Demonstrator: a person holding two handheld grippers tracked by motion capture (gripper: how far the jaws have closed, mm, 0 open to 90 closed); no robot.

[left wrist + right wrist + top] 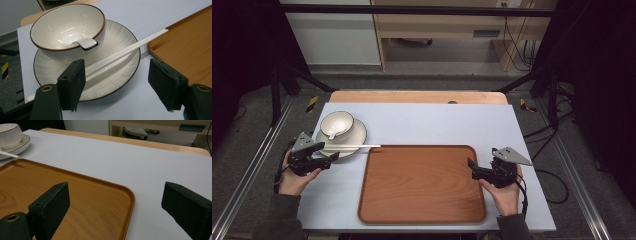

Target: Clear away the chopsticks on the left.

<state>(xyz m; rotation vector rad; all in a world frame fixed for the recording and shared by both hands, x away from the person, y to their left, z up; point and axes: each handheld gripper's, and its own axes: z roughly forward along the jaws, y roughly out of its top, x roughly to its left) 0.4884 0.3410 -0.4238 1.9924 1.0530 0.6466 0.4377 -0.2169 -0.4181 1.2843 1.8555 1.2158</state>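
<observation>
The left tongs [331, 156] stand wide apart at the near edge of the plate [357, 136], gripping nothing; the white chopsticks [354, 146] pass just by one pad without being pinched. Those chopsticks lie across the plate's rim, their tips reaching toward the wooden tray [422, 184] next to it. A bowl [337, 124] sits on the plate's far side, close to the chopsticks. The left gripper view reveals a spoon [86, 43] resting inside the bowl, which from above shows as little more than a pale shape. The right tongs [473, 169] hover wide apart and empty over the tray's right rim, well apart from the dishes. Everything rests on the pale desk [437, 120].
</observation>
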